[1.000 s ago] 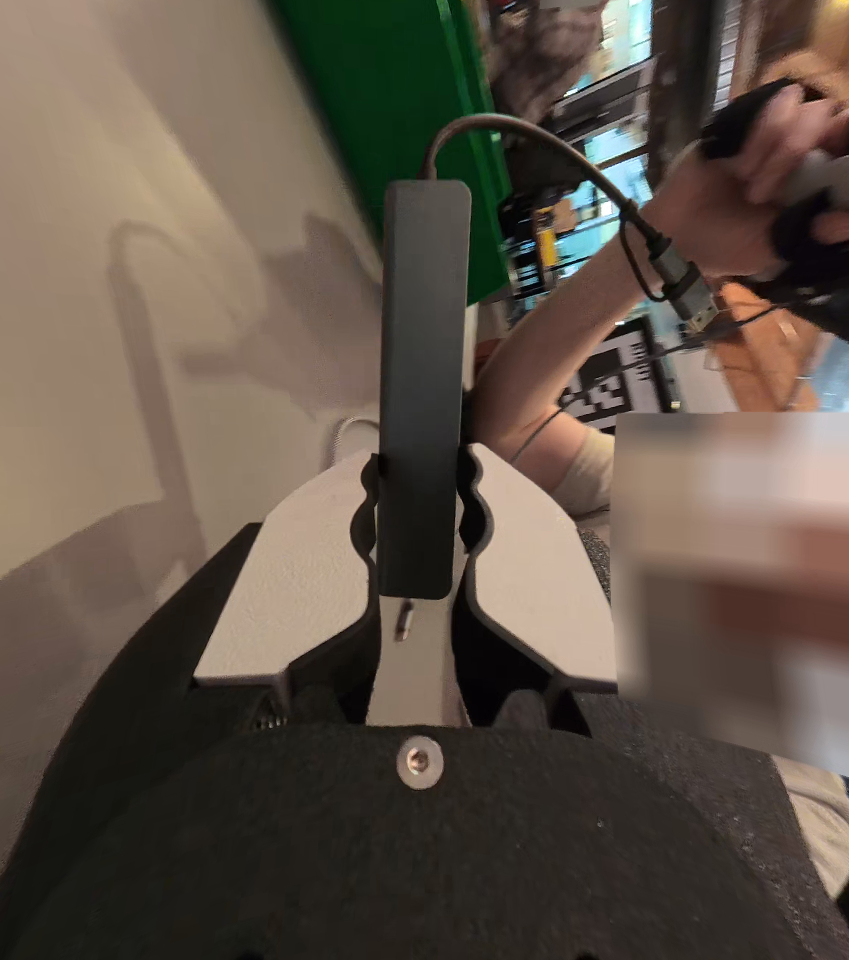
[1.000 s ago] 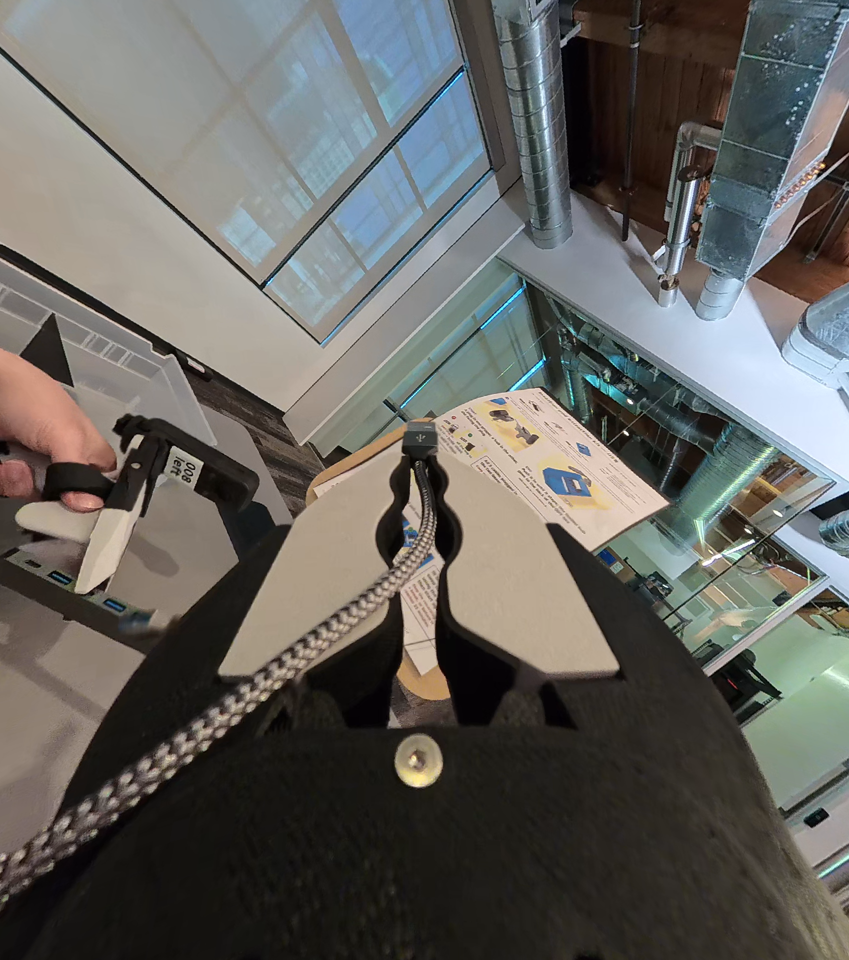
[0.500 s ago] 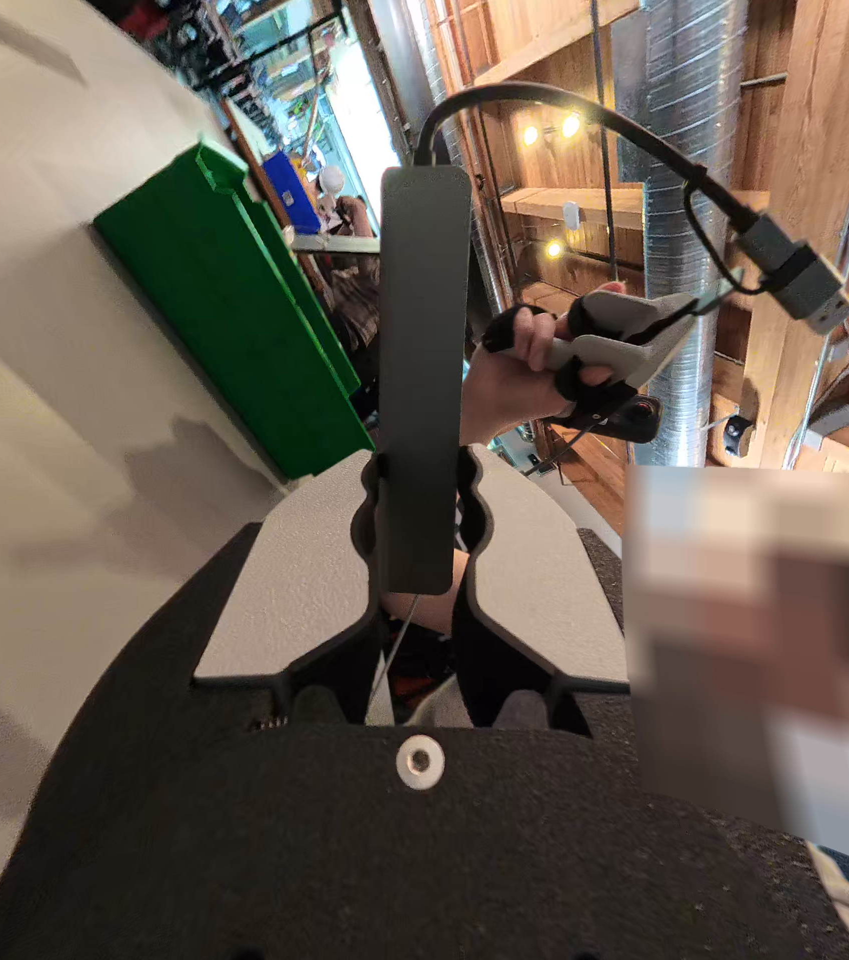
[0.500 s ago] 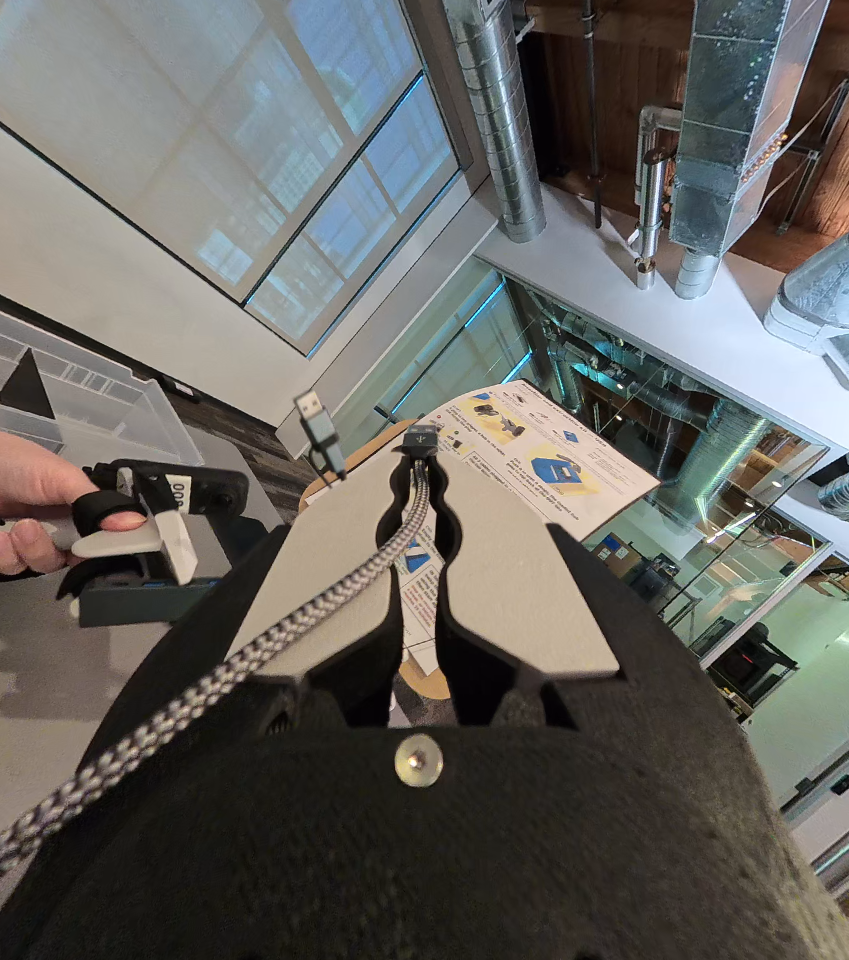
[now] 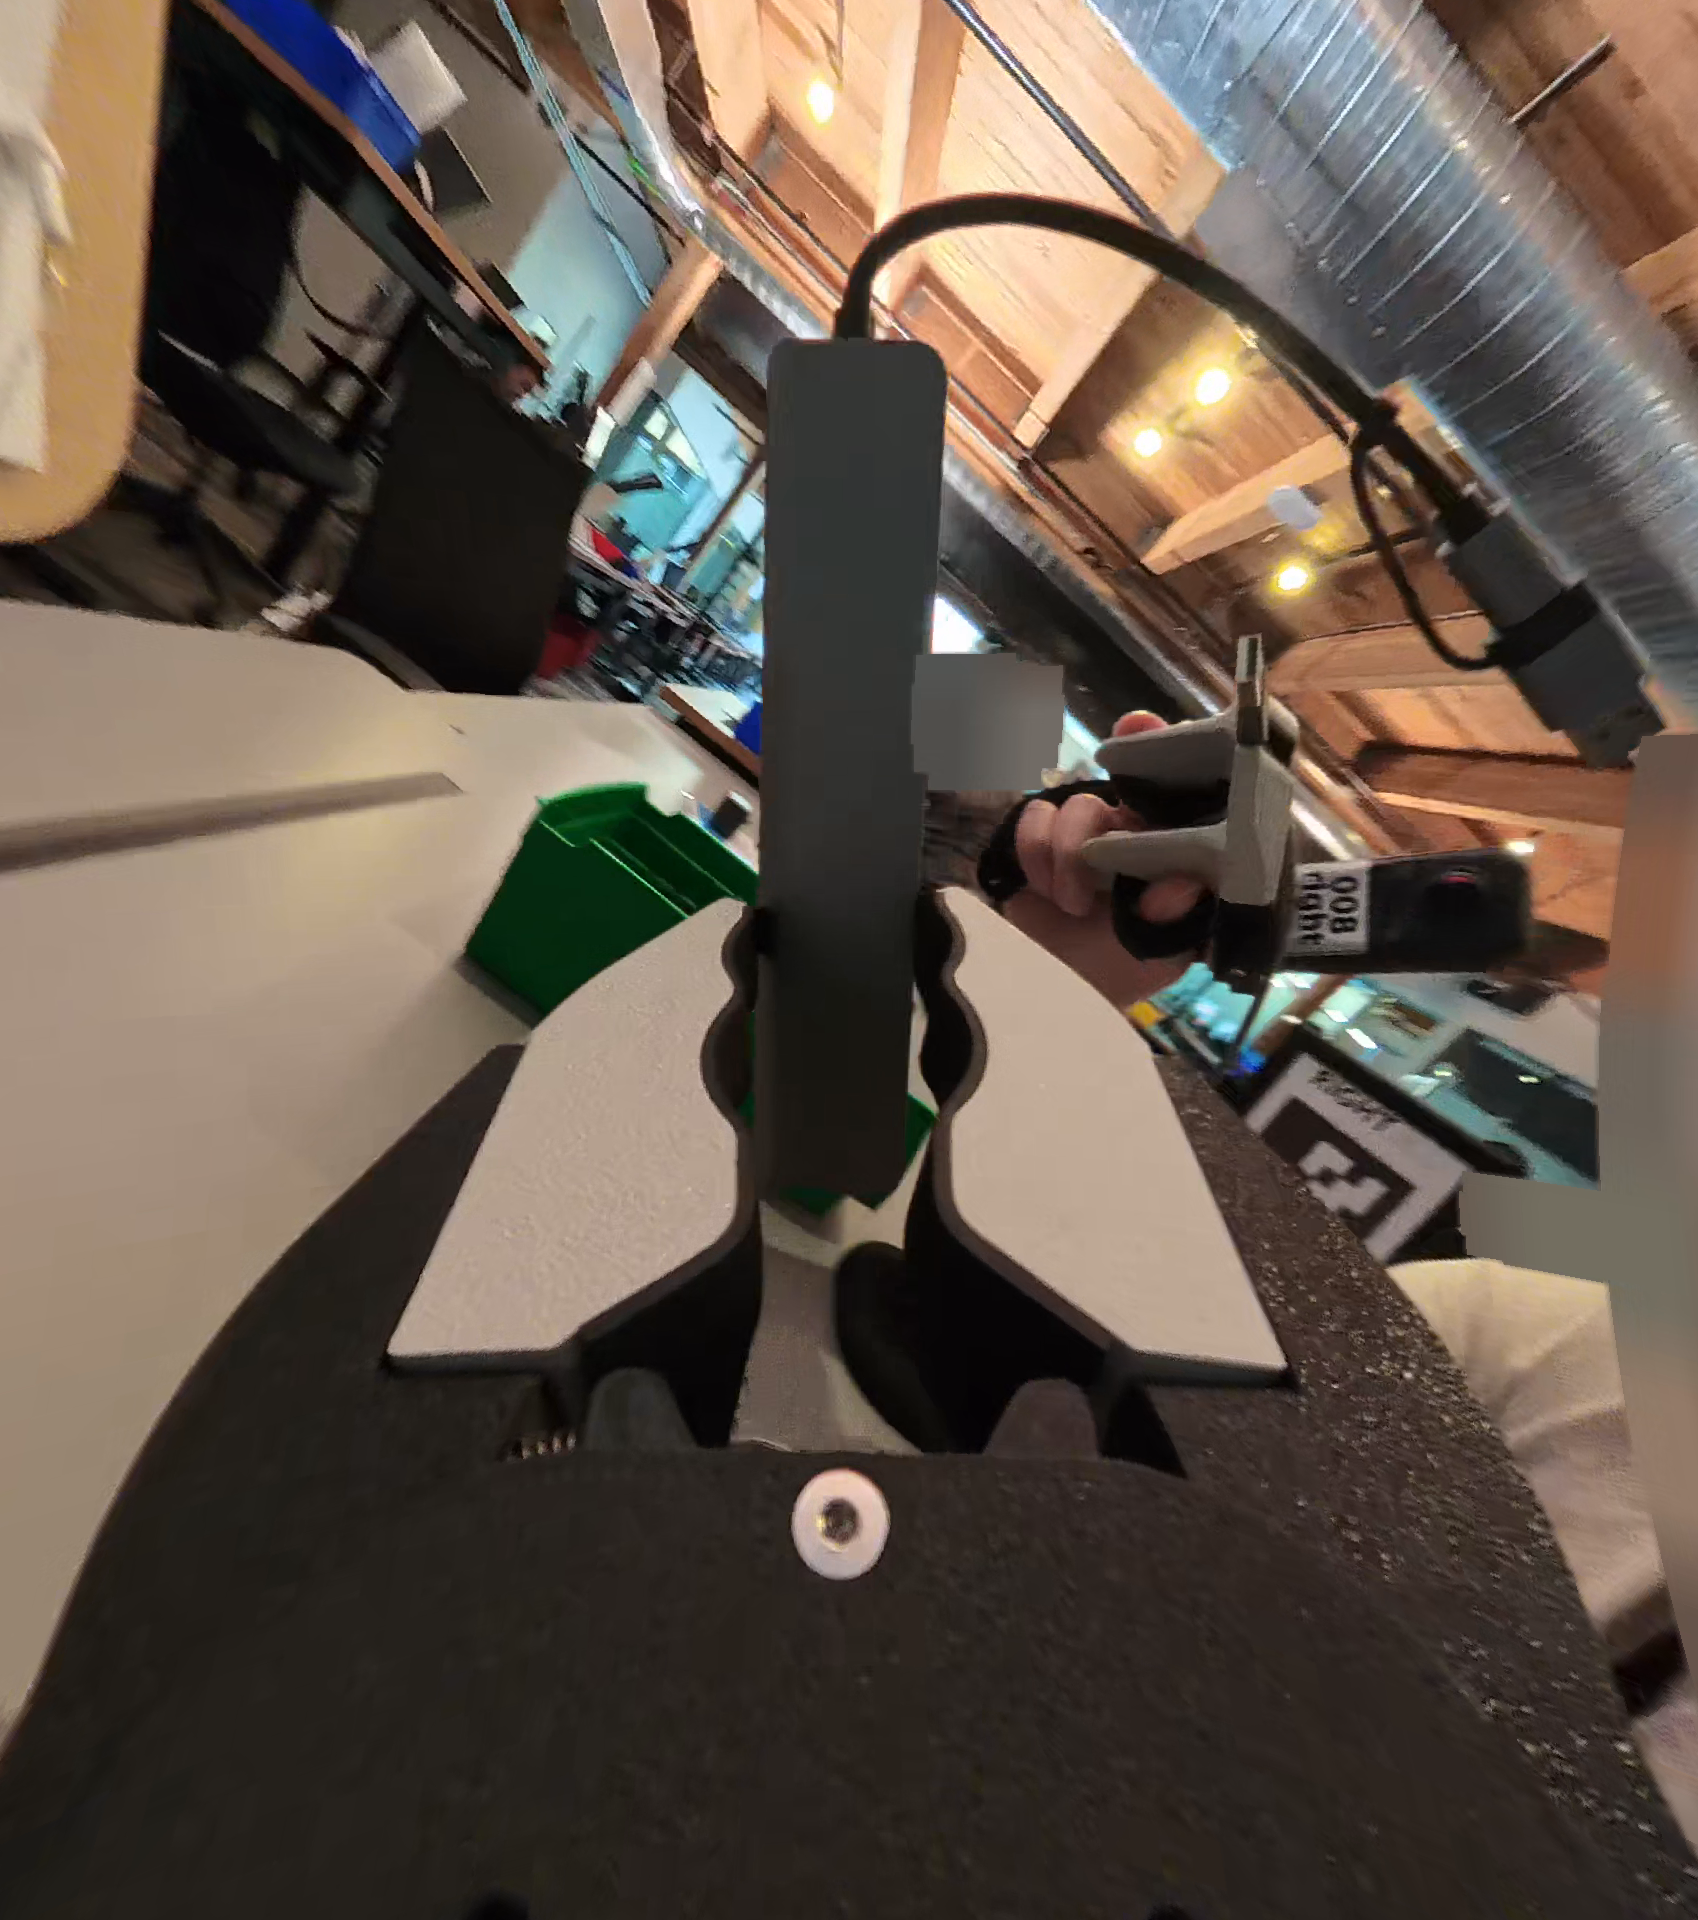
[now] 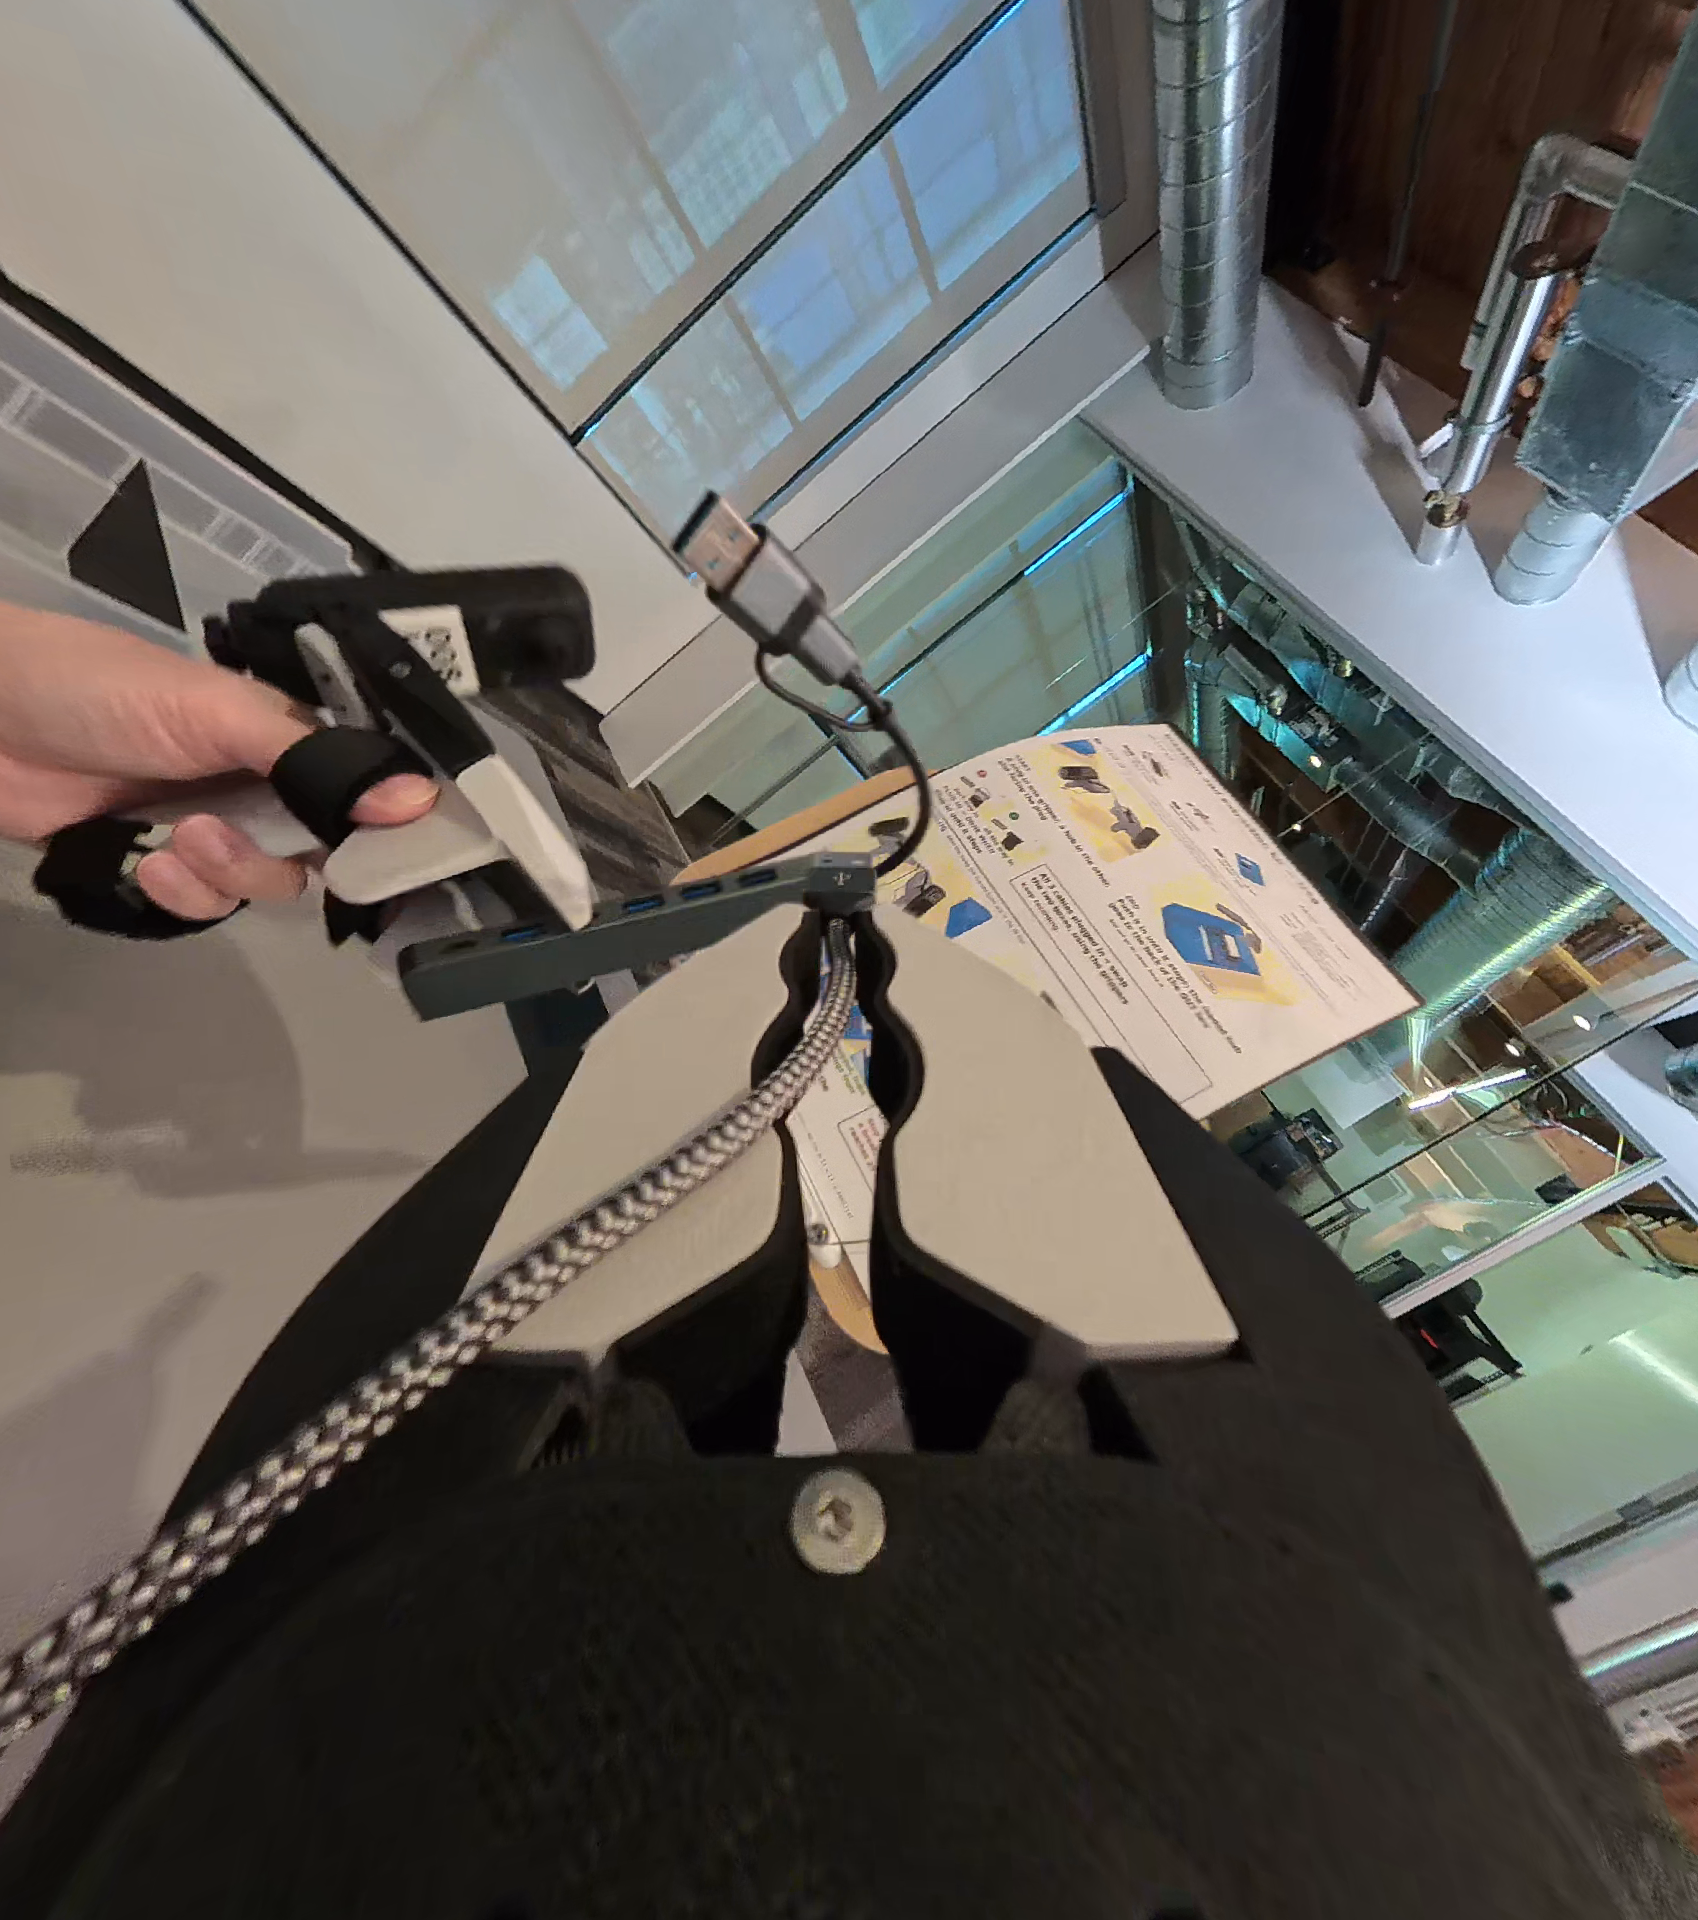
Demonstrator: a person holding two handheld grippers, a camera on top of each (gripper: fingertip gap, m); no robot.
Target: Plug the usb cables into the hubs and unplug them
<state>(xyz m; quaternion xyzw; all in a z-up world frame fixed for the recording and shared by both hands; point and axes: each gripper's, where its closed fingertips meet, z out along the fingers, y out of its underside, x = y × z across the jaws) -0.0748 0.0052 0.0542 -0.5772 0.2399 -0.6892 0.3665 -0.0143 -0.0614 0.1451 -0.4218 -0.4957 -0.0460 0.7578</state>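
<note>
My left gripper (image 5: 840, 935) is shut on a dark grey USB hub (image 5: 850, 727) that stands up between its fingers, lifted off the table. The hub's own black lead (image 5: 1084, 223) arcs right to a grey plug (image 5: 1551, 665) hanging free. My right gripper (image 6: 837, 935) is shut on a braided USB cable (image 6: 616, 1216), its plug (image 6: 840, 883) poking out past the tips. In the right wrist view the hub (image 6: 596, 935) shows several blue ports, and its far end lies just beside the plug. In the left wrist view the right gripper (image 5: 1250, 790) is off to the hub's right, apart from it.
A green bin (image 5: 606, 894) sits on the white table (image 5: 149, 987) behind the hub. A printed instruction sheet (image 6: 1188, 883) lies on a wooden board. A clear plastic bin (image 6: 14, 416) stands at the left. A black-and-white marker tag (image 5: 1344, 1153) is lower right. The tips of one gripper are about 12 centimetres away from the tips of the other.
The left gripper has lifted and swung the hub up off the table toward the right gripper. The hub now sits close to the braided cable's plug. Both grips are unchanged.
</note>
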